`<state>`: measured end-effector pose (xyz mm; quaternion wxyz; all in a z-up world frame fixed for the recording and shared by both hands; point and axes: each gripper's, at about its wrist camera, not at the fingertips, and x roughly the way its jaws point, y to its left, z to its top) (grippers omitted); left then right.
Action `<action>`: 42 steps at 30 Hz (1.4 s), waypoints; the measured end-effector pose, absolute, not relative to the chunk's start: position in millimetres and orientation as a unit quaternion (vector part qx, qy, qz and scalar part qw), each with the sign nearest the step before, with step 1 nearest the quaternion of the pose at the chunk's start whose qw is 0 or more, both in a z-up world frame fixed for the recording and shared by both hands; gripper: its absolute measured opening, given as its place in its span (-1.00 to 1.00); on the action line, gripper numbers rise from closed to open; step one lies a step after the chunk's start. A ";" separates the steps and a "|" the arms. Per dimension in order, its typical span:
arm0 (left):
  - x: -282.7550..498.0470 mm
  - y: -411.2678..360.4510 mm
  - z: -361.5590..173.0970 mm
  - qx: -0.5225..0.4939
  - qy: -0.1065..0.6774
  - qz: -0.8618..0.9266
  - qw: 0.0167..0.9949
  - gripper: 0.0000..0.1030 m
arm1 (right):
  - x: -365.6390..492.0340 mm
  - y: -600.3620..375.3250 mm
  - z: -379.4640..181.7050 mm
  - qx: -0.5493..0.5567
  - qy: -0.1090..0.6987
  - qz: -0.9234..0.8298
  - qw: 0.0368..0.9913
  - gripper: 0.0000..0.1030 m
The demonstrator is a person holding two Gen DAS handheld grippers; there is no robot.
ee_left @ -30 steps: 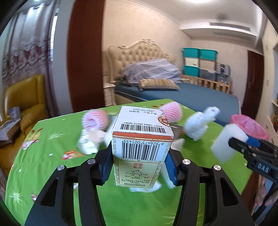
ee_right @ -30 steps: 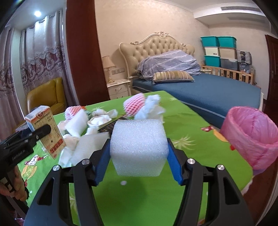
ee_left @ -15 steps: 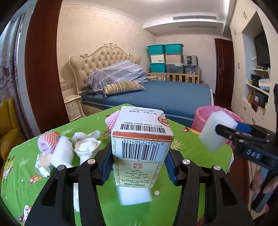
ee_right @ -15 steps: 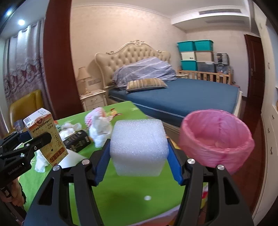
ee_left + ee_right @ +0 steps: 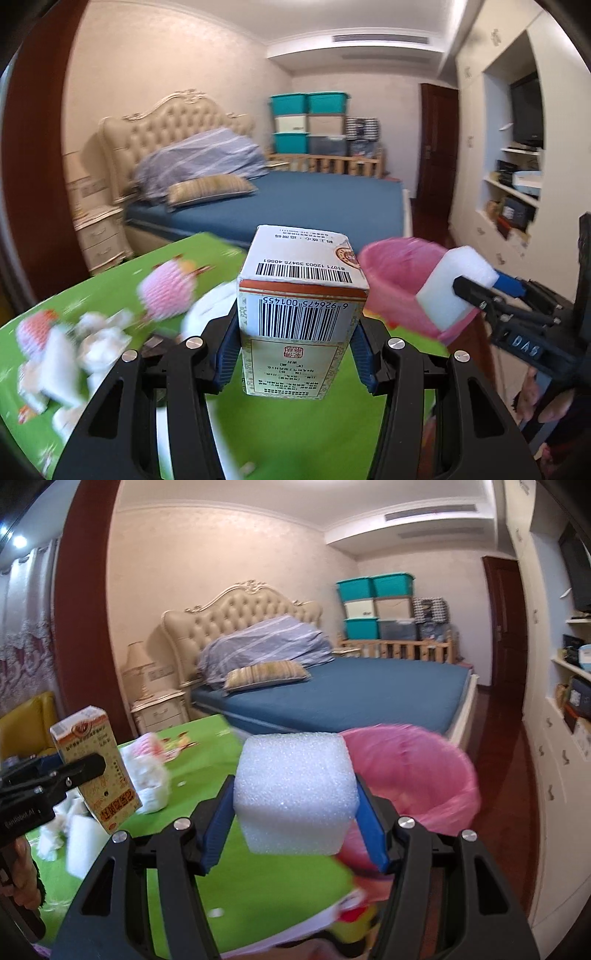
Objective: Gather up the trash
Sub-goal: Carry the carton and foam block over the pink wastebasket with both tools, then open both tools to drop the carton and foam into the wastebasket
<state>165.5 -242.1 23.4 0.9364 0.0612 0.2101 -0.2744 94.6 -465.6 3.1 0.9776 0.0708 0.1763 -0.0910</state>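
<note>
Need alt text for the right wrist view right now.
The right gripper holds a white foam block near a pink-lined bin beyond the green table. At left, the left gripper holds a small carton.

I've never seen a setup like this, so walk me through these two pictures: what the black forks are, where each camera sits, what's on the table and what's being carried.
No robot here: a person carries a hand-held claw in each hand, and each claw has a wide-angle camera looking out along its two black fingers.

The left camera's picture shows the left claw shut on a carton with barcodes. The right claw shows at its right edge.

The right camera's picture shows the right claw shut on a white foam block. The left claw with its carton is at that picture's left edge.

Below is a table with a green cloth. On it lie blurred white scraps and pink foam nets. Beyond the table's edge stands a bin lined with a pink bag, just behind the foam block.
</note>
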 end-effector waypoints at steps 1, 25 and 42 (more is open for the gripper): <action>169.4 -253.3 26.3 0.058 0.212 -0.289 0.932 -0.06 | 94.1 -471.7 3.7 0.069 0.174 -0.095 0.978 0.15; 281.5 -462.5 6.8 0.031 0.290 -0.414 0.862 -0.05 | 144.9 -591.1 -20.4 0.050 0.166 -0.135 0.975 0.17; 238.0 -365.6 23.7 0.039 0.262 -0.305 0.915 0.73 | 62.8 -576.7 -22.9 0.128 0.144 -0.155 0.969 0.63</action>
